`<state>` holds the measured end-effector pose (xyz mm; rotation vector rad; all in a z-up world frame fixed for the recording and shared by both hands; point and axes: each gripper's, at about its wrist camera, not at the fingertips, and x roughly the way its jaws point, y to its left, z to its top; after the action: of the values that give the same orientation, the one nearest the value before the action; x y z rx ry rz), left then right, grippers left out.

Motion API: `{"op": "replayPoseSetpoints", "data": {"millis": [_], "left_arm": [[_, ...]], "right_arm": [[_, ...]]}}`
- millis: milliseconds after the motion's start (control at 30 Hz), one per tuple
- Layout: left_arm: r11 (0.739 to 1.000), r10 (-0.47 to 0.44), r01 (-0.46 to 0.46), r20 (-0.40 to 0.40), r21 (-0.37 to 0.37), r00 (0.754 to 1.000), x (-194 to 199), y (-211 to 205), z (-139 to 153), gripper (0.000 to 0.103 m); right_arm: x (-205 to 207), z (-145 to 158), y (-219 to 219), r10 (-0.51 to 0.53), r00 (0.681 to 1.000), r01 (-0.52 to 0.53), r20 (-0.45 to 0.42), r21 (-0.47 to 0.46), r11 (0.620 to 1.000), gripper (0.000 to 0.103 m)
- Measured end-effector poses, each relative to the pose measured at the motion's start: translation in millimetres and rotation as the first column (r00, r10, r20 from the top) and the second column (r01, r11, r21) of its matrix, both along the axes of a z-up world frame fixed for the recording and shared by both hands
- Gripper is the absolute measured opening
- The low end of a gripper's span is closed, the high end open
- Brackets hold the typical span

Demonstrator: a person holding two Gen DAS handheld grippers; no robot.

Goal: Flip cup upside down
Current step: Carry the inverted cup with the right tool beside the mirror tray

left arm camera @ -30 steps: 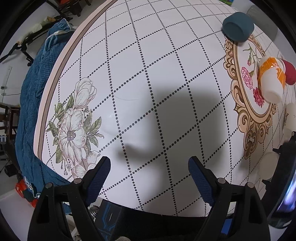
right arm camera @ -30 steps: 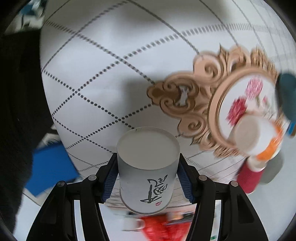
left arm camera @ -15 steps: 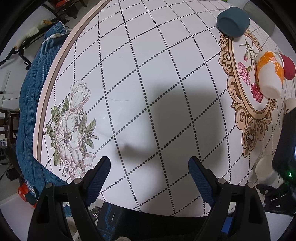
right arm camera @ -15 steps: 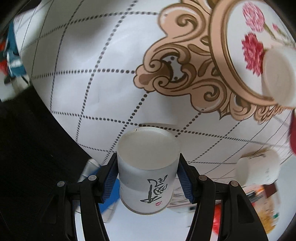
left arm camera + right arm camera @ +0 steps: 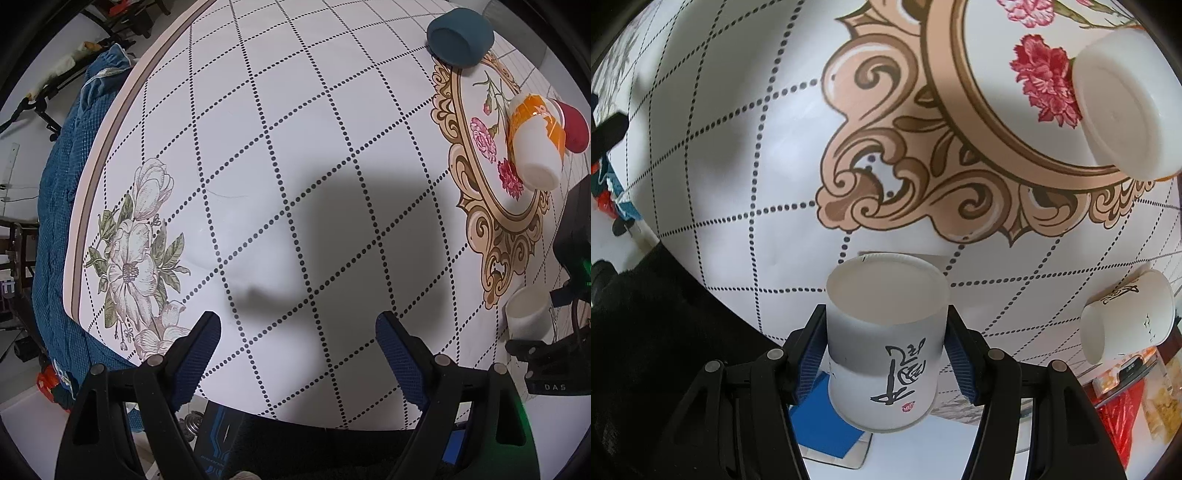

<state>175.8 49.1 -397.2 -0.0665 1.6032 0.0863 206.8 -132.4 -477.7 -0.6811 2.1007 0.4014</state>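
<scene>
My right gripper [image 5: 886,347] is shut on a white paper cup with black calligraphy [image 5: 884,354], its flat base turned toward the table near the front edge. The same cup shows in the left wrist view [image 5: 524,314], low over the table at the right edge with the right gripper's black body beside it. My left gripper [image 5: 297,354] is open and empty above the tablecloth [image 5: 280,155] near its front edge.
A white and orange cup [image 5: 533,142] stands base up in the gold frame pattern, also in the right wrist view [image 5: 1126,107]. A red cup [image 5: 574,127] and a teal bowl [image 5: 460,37] stand behind. Another calligraphy cup [image 5: 1126,314] stands at the right. A blue cloth [image 5: 62,206] hangs left.
My right gripper has turned and come down toward the table with the cup in it, so the tablecloth looks closer. The left gripper has barely moved.
</scene>
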Motion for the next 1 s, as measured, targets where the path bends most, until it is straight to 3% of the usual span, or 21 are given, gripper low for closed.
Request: {"op": "replayPoseSetpoints", "data": {"millis": [100,167,200,267,500,600,733,900,1000], "left_arm": [[1.000,-0.007,0.007,-0.001,0.001,1.000,-0.9,-3.7,-0.6,0.086],[1.000,-0.010,0.010,-0.002,-0.001,1.000,-1.0,-5.5,-1.1,0.086],[1.000,-0.013,0.013,-0.002,-0.001,1.000,-0.9,-7.0,-1.0,0.086],[1.000,-0.020,0.020,-0.002,-0.001,1.000,0.3,-11.1,-1.5,0.086],[0.999,-0.052,0.052,0.000,0.005,0.999,3.7,-25.7,0.9,0.086],[0.998,-0.060,0.060,-0.001,0.007,0.998,5.6,-29.6,0.8,0.086],[0.997,-0.071,0.071,-0.002,0.014,0.997,8.1,-35.0,0.8,0.086],[0.996,-0.080,0.080,-0.004,0.025,0.997,10.6,-39.0,2.5,0.086],[0.997,-0.078,0.078,-0.008,0.027,0.997,10.6,-37.6,3.3,0.086]], "right_arm": [[-0.2,8.6,-2.6,-0.028,1.000,0.028,0.003,-0.007,1.000,0.067],[5.7,15.4,-1.4,-0.015,1.000,0.015,0.014,-0.010,1.000,0.080],[6.8,17.8,-1.3,-0.004,1.000,0.005,0.022,-0.010,1.000,0.081],[23.5,21.5,-3.9,0.008,1.000,-0.007,0.028,-0.016,1.000,0.081],[11.5,27.0,-18.7,-0.002,0.999,0.003,0.046,-0.013,1.000,0.080],[3.0,36.8,-7.0,-0.011,0.998,0.011,0.058,-0.006,1.000,0.066],[0.5,41.8,-10.8,-0.044,0.994,0.042,0.095,0.018,0.999,0.064],[9.7,60.1,-16.0,-0.137,0.975,0.121,0.177,0.101,0.988,0.064],[15.6,77.4,-15.8,-0.210,0.942,0.166,0.261,0.181,0.969,0.064]]}}
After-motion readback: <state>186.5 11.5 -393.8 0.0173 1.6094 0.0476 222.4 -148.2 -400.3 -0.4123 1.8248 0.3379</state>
